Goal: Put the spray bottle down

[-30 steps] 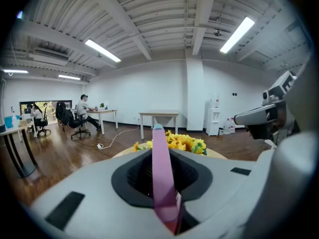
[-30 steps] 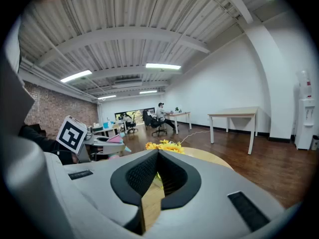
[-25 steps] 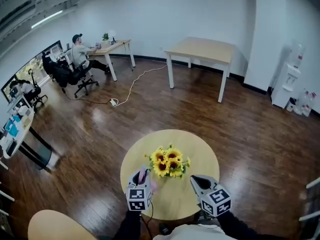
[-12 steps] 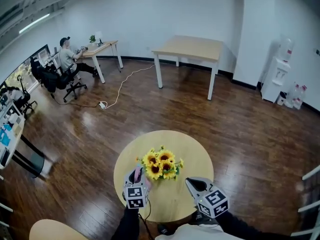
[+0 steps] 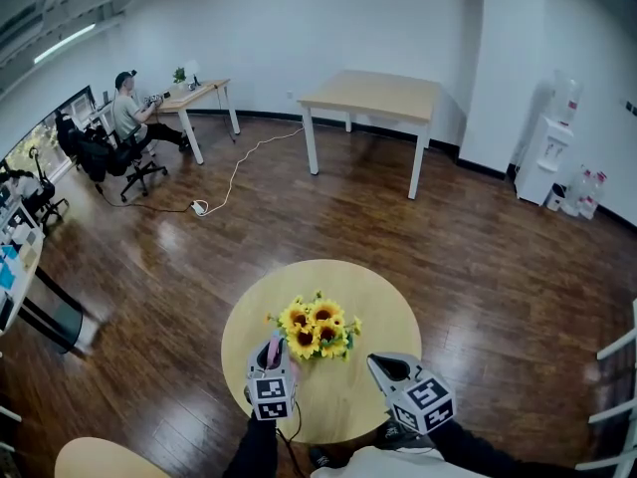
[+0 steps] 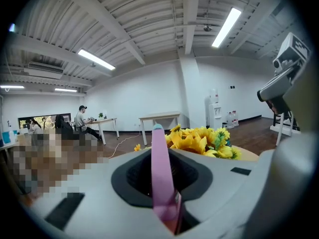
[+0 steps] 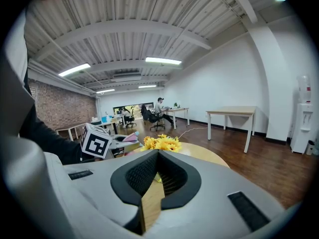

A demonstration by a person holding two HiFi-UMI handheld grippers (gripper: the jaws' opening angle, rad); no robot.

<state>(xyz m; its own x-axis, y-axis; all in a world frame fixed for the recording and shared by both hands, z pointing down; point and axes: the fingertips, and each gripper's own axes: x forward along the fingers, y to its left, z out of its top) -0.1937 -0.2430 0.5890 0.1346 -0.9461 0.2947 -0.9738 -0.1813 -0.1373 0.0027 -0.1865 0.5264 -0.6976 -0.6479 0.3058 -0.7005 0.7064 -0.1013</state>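
My left gripper (image 5: pixel 271 358) is shut on a pink spray bottle (image 5: pixel 272 349) at the near left part of the round wooden table (image 5: pixel 383 302), just left of a bunch of sunflowers (image 5: pixel 314 329). In the left gripper view the pink bottle (image 6: pixel 160 173) stands as a narrow strip between the pads of the left gripper (image 6: pixel 158 148), with the sunflowers (image 6: pixel 199 139) just beyond. Whether the bottle touches the table I cannot tell. My right gripper (image 5: pixel 382 366) hangs over the near right edge, tips together and empty. In its own view, the right gripper (image 7: pixel 158 156) faces the sunflowers (image 7: pixel 160 143).
A second round table's edge (image 5: pixel 100 451) shows at the lower left. Across the dark wooden floor stand a rectangular table (image 5: pixel 370 96), a desk with a seated person (image 5: pixel 127 118), a cable (image 5: pixel 239 172) and a water dispenser (image 5: pixel 552 157).
My left gripper has sunk a little towards the table with the pink bottle still in it. The right gripper has stayed where it was. The head view has shifted slightly.
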